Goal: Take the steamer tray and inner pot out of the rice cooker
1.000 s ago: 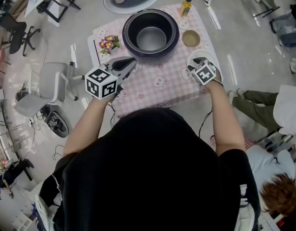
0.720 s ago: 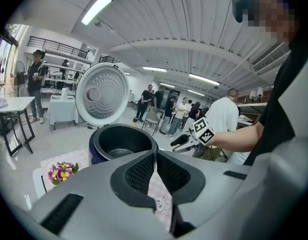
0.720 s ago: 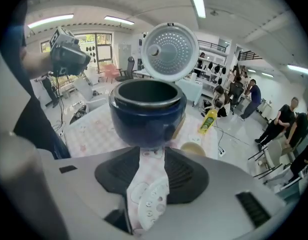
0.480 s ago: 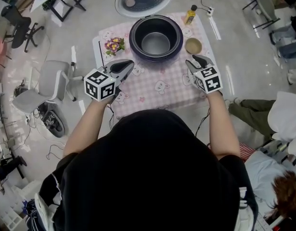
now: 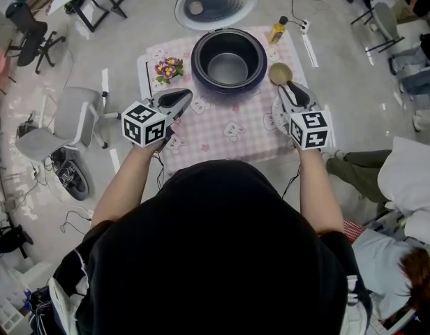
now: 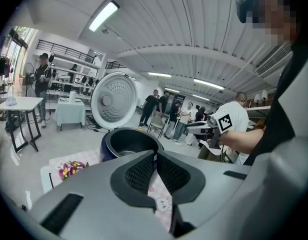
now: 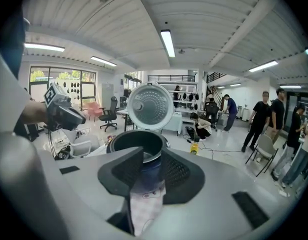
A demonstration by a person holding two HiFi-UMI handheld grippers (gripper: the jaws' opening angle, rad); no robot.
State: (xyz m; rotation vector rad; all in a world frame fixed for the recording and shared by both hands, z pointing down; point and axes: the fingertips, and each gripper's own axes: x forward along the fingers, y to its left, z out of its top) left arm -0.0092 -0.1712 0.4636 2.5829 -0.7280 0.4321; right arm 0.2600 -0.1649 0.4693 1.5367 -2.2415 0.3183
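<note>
Facing mouth-up, rice cooker — left jaws closed, right jaws just closing, apparently empty.

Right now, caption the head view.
Right gripper, empty jaws just closing, and shut left gripper hover before the open rice cooker, pot inside.

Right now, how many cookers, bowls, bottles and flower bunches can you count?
Rice cooker: 1
Bowl: 1
Bottle: 1
Flower bunch: 1
Total: 4
</note>
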